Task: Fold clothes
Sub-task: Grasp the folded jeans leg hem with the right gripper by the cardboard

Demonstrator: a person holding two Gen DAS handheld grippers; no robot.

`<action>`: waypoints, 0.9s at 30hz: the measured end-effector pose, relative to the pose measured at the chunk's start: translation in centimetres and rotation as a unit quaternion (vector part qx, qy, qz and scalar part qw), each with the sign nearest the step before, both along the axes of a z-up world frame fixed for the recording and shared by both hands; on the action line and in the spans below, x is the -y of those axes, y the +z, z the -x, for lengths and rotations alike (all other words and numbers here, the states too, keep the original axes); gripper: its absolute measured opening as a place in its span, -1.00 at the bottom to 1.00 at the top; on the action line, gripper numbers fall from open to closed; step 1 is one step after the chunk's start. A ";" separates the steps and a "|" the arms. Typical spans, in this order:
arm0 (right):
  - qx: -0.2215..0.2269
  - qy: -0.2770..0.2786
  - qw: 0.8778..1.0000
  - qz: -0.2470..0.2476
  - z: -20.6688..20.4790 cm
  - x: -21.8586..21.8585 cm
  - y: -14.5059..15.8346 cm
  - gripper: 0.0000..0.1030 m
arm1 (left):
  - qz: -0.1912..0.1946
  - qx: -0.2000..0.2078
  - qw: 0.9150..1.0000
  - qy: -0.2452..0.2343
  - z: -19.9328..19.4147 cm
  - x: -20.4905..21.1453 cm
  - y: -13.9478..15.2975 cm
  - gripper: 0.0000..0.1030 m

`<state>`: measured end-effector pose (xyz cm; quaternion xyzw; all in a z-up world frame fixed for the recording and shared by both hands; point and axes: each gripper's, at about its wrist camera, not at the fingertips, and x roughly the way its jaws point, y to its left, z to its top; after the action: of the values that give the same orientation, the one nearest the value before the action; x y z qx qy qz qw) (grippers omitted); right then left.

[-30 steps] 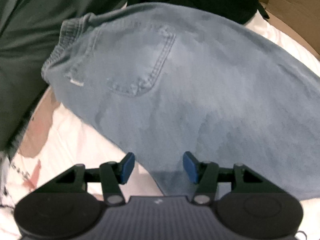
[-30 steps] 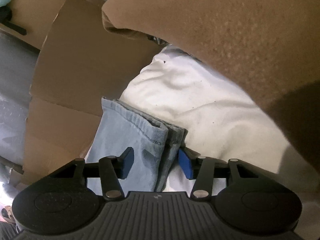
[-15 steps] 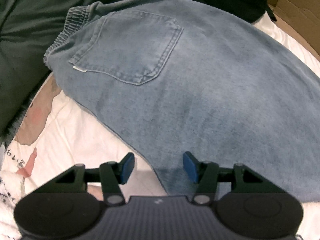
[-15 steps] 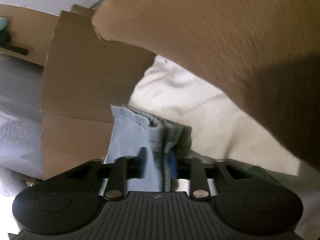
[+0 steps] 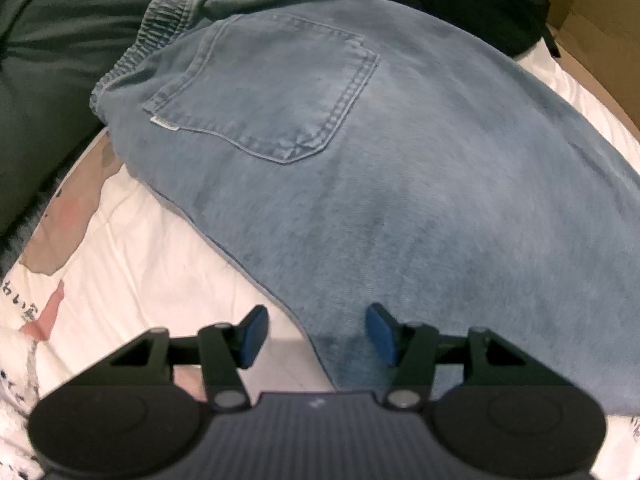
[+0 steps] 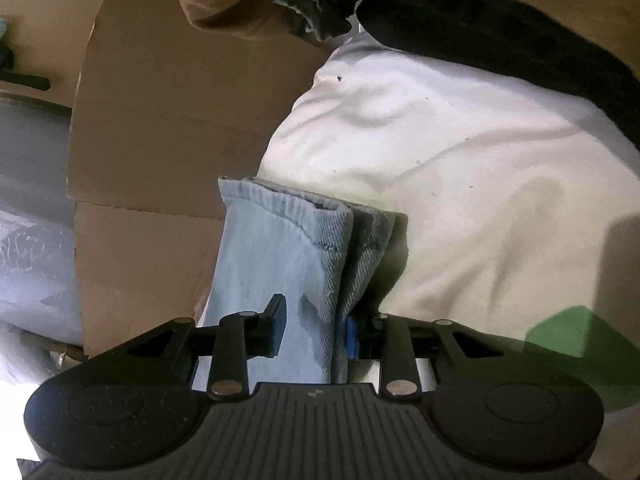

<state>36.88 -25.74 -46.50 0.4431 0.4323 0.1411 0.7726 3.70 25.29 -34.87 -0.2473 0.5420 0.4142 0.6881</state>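
Right gripper [image 6: 312, 330] pinches jeans hem [image 6: 288, 248] beside cardboard [image 6: 168, 120].

Light-blue jeans [image 5: 420, 200] lying flat, back pocket [image 5: 276, 88] up, stacked leg hems [image 6: 320, 240] bunched together

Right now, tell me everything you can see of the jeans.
The jeans are light blue faded denim, lying spread on white bedding, back side up: a stitched back pocket and a gathered elastic waistband show. The left gripper is open over their near edge. In the right wrist view the stacked leg hems stick up between the right gripper fingers, which are shut on the denim. Dark clothes lie beside the waistband.
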 end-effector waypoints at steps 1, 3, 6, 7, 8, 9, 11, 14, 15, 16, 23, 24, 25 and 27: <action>0.002 -0.001 1.000 0.003 0.0 -0.1 0.0 -0.32 | 0.001 0.002 1.000 0.003 0.1 0.0 0.0 0.15; 0.005 -0.003 1.000 0.007 0.0 -0.4 0.0 -0.32 | 0.001 0.005 1.000 0.006 0.3 0.1 -0.1 0.16; 0.010 -0.006 1.000 0.006 0.8 -0.4 0.7 -0.52 | 0.002 0.006 1.000 0.007 0.3 0.2 -0.2 0.17; 0.010 -0.008 1.000 0.006 0.7 -0.2 0.7 -0.59 | 0.002 0.007 1.000 0.008 0.4 0.1 -0.2 0.17; 0.011 -0.009 1.000 0.001 0.7 -0.1 0.8 -0.73 | 0.002 0.007 1.000 0.008 0.4 0.1 -0.3 0.17; 0.011 -0.010 1.000 -0.003 0.7 0.1 0.8 -0.78 | 0.003 0.008 1.000 0.009 0.5 0.1 -0.3 0.17; 0.012 -0.012 1.000 -0.013 0.6 0.4 0.9 -0.78 | 0.003 0.009 1.000 0.010 0.5 0.0 -0.3 0.19; 0.008 -0.021 0.999 -0.031 0.6 0.8 0.9 -0.77 | 0.004 0.011 1.000 0.011 0.6 0.0 -0.4 0.23; 0.003 -0.027 0.999 -0.040 0.6 0.9 0.8 -0.73 | 0.004 0.012 1.000 0.012 0.7 -0.1 -0.4 0.23; -0.001 -0.033 0.998 -0.049 0.6 1.0 0.7 -0.73 | 0.005 0.014 1.000 0.014 0.7 0.0 -0.4 0.23; -0.010 -0.036 0.997 -0.064 0.6 0.3 0.1 -0.72 | 0.008 0.022 1.000 0.021 1.3 0.2 -0.2 0.23; -0.010 -0.036 0.997 -0.065 0.7 0.3 0.1 -0.77 | 0.009 0.023 0.999 0.022 1.3 0.3 -0.2 0.23; -0.010 -0.034 0.997 -0.066 0.6 0.4 0.1 -0.83 | 0.009 0.024 0.999 0.023 1.4 0.3 -0.2 0.23; -0.009 -0.030 0.997 -0.068 0.6 0.6 0.3 -0.88 | 0.010 0.027 0.999 0.025 1.6 0.4 -0.1 0.23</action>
<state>36.30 -26.35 -46.21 0.5087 0.4156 0.1432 0.7403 2.14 24.92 -35.01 -0.2784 0.5214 0.4188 0.6894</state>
